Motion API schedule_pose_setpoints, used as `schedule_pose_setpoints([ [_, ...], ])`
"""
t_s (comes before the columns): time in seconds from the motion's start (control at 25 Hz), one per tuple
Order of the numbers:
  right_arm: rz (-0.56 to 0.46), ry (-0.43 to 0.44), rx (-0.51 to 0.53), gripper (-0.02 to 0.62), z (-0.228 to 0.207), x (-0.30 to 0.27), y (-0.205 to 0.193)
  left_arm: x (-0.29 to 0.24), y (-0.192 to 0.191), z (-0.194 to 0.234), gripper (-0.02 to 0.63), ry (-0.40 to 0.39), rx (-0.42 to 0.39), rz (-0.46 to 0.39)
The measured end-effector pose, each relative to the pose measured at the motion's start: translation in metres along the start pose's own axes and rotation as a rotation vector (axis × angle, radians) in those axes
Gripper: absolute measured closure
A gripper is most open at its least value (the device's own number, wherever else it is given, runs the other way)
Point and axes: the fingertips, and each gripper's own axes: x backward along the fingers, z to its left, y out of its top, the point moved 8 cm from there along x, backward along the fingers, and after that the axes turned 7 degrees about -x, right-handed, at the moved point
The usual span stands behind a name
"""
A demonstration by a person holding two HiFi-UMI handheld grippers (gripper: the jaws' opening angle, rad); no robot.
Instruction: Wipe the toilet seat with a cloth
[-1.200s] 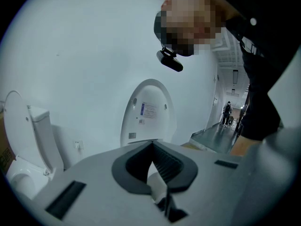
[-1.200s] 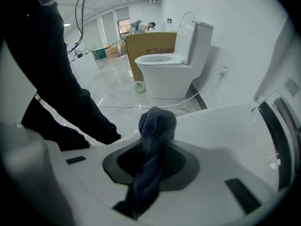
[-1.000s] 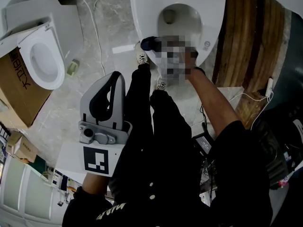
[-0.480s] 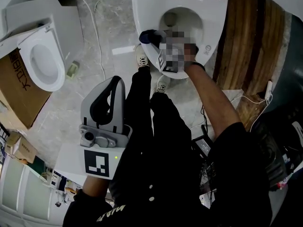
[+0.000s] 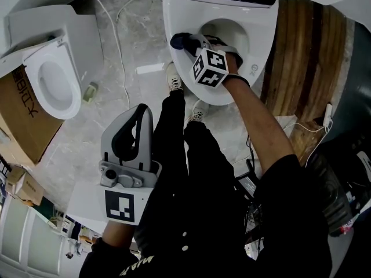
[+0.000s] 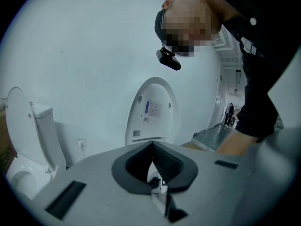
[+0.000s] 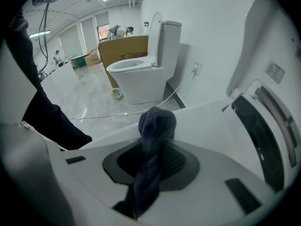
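Cloth (image 5: 178,40) partly behind right claw (image 5: 194,44)

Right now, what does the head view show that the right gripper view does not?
Only the head view: the left gripper, held by the person's legs, and wooden planks. Only the right gripper view: distant people. Both: the cloth, clamped in the right gripper at the toilet seat, and a second toilet.
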Motion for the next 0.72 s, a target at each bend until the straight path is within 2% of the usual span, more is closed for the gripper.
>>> schedule_pose_setpoints([
  [0.4,-0.034,-0.061,-0.145,0.509,-0.037,0.001,0.010,0.004,-0.002,0.008,0.597,0.011,0.004,0.002],
  [0.72,-0.114,-0.144,-0.387,0.509,-0.064,0.005,0.009,0.003,-0.005,0.012,0.597,-0.002,0.017,0.007],
])
